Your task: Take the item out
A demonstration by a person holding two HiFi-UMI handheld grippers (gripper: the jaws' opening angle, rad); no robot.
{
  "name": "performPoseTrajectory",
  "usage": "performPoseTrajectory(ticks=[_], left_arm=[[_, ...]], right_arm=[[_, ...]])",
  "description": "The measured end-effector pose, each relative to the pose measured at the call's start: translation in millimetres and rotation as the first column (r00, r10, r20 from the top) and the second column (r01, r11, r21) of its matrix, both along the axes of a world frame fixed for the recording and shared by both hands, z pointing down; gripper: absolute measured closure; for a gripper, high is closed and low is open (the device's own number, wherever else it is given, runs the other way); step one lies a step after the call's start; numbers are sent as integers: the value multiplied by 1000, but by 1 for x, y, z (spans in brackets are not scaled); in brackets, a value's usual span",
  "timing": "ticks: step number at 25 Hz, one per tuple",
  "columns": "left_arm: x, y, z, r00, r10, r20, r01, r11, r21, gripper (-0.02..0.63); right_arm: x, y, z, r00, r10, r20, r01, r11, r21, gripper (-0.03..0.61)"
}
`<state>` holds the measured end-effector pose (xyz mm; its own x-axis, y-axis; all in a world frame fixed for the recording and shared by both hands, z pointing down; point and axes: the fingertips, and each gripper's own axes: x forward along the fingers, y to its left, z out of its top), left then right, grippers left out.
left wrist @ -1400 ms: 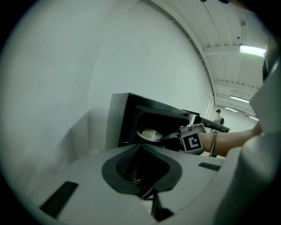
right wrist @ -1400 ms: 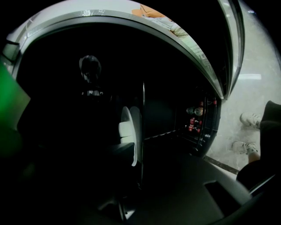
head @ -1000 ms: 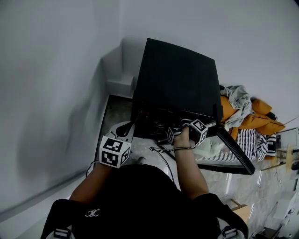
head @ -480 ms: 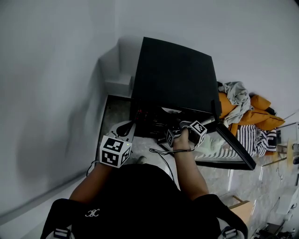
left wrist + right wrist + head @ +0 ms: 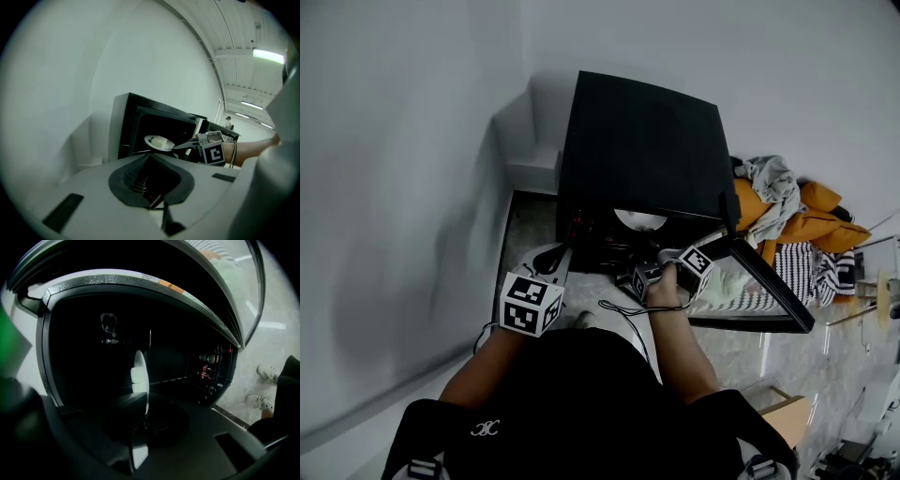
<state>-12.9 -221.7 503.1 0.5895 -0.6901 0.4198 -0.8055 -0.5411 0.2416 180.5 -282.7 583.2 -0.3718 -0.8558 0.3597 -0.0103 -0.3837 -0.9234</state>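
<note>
Head view is showing me the right gripper (image 5: 664,258) at the mouth of the black oven (image 5: 637,150), its jaws pinching the near rim of a white plate (image 5: 639,221). The plate is sitting just inside the opening and carrying a pale block (image 5: 161,140). The oven's glass door (image 5: 759,286) is hanging open to the right. The left gripper (image 5: 551,262) is waiting low beside the oven, jaws together on nothing. I am worrying mostly about that one-edge grip. The far side of the plate is carrying the load unsupported, so any sag could be enough to send the block sliding off. A crooked pull might also clip the plate against the oven frame or the door. I am finding no brand or legible wording anywhere, and the small emblem on the operator's dark shirt is too tiny to read.
</note>
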Motion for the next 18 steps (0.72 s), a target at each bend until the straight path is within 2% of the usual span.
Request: performPoseTrajectory(ticks=[5, 9, 18], left_arm=[[1, -1, 1, 1000, 5, 4, -5, 1000, 2, 614], [-1, -2, 0, 1000, 6, 6, -6, 1000, 3, 614], [-5, -2, 4, 1000, -1, 12, 1, 1000, -11, 614]], right_arm=[[4, -3, 3, 999, 5, -38, -4, 1000, 14, 554], [0, -11, 3, 1000, 5, -28, -4, 1000, 26, 532], [-1, -19, 12, 1000, 7, -29, -7, 1000, -14, 532]])
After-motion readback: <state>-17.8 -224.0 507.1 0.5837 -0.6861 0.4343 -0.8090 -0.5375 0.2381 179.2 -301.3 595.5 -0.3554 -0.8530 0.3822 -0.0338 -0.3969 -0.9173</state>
